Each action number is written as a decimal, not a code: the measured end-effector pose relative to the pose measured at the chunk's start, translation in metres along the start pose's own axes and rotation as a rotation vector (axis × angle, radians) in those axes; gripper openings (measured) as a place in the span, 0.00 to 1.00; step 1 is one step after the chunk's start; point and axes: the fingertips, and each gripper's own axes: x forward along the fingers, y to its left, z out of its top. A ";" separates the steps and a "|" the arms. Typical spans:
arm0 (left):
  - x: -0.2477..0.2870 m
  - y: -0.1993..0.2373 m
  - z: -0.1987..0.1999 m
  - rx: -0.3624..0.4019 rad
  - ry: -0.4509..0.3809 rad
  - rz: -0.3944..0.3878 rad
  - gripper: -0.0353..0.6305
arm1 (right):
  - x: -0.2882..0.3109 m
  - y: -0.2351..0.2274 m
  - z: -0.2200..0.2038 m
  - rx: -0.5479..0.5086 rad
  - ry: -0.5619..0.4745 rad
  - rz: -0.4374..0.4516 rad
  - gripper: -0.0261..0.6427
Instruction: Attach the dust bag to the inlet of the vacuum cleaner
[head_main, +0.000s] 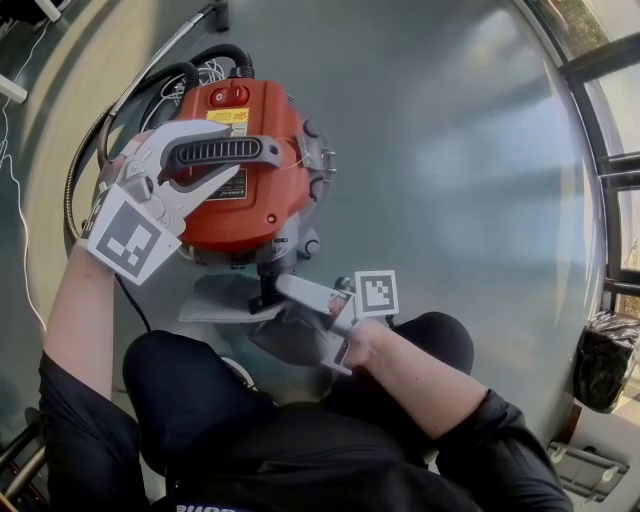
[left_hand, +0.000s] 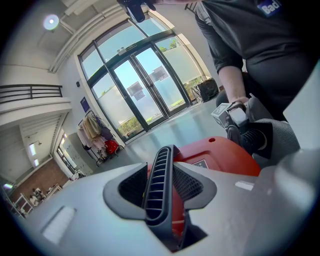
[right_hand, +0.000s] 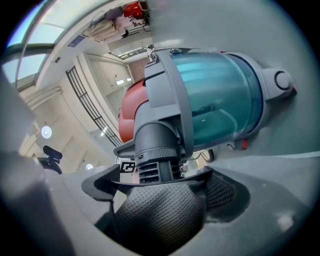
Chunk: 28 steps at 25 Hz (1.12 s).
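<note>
Bag at the inlet, both grippers clamped.
Your left gripper (head_main: 236, 150) grips the red vacuum cleaner's (head_main: 260, 200) black ribbed handle (left_hand: 159, 190). Your right gripper (right_hand: 160, 195), nearer, pinches the dark grey pebbled fabric dust bag (right_hand: 160, 217), with the black round inlet (right_hand: 157, 142) straight ahead, centre frame.

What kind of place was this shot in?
Probably the entrance lobby of a large public or office building: tall glass double doors to the outside, a railed balcony above, and a wide polished floor where the vacuum cleaner sits. A clothes rack stands by the doors.
</note>
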 end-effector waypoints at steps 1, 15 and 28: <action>0.000 0.000 0.000 0.000 0.000 0.000 0.31 | 0.000 0.000 0.001 -0.003 -0.001 -0.002 0.80; 0.000 0.000 0.000 -0.002 -0.001 0.004 0.31 | -0.013 0.003 0.011 -0.020 -0.128 0.018 0.80; 0.000 0.000 0.000 0.009 0.001 0.004 0.30 | -0.011 0.001 0.013 -0.007 -0.182 0.022 0.80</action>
